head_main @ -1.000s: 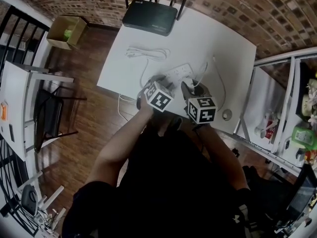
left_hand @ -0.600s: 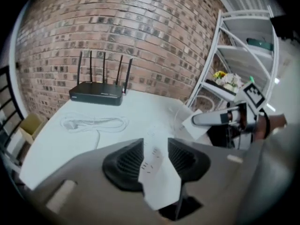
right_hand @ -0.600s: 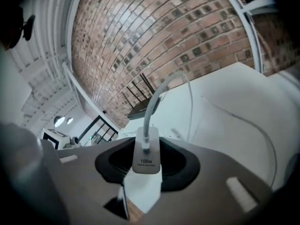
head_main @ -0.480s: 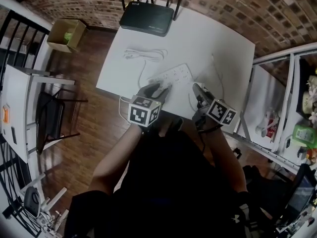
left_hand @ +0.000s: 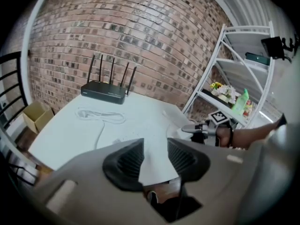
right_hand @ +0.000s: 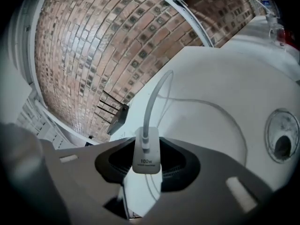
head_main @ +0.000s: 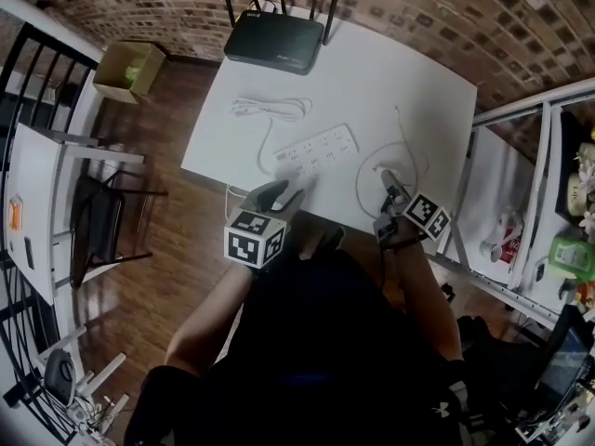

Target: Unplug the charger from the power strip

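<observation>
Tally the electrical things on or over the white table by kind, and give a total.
Router: 1
Power strip: 1
Charger, held in the right gripper: 1
White cables: 2, the coiled cable and the charger's cable
Total: 5

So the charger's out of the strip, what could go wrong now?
1. The charger sits in the right gripper near the table's front edge; if it slips, it could drop to the floor.
2. Its cable lies in loops on the table, so pulling away fast might snag or drag it.
</observation>
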A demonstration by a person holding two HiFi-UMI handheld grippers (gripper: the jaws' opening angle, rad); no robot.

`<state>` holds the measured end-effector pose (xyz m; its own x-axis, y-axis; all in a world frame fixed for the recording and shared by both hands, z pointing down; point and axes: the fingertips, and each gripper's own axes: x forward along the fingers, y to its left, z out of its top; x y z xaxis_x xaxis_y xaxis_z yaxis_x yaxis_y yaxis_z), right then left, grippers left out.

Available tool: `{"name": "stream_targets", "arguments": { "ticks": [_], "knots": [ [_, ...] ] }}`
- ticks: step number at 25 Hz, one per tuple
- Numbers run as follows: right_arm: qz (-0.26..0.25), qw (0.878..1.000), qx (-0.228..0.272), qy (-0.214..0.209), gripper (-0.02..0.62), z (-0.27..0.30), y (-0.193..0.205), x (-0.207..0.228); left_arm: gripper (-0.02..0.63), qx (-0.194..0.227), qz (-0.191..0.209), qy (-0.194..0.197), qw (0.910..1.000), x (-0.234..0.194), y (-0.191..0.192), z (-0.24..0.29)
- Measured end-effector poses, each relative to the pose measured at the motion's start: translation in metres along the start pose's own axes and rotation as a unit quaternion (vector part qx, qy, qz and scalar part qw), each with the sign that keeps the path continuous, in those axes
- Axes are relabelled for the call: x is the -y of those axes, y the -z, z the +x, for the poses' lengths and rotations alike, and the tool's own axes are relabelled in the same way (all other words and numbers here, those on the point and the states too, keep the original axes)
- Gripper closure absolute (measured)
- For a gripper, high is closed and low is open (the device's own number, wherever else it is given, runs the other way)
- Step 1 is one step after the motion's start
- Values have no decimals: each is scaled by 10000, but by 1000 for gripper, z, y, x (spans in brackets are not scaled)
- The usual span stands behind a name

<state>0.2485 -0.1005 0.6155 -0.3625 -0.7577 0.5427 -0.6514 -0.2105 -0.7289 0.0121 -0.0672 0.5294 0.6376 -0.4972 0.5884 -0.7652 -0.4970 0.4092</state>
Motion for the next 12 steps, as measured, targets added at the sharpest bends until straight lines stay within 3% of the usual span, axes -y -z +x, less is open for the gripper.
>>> {"name": "stream_targets", "arguments": {
  "ticks": [12],
  "knots": [
    [145,9993,-277,224,449,3,15,36,454,159,-28,56,9999,10,-7,2]
  ]
}}
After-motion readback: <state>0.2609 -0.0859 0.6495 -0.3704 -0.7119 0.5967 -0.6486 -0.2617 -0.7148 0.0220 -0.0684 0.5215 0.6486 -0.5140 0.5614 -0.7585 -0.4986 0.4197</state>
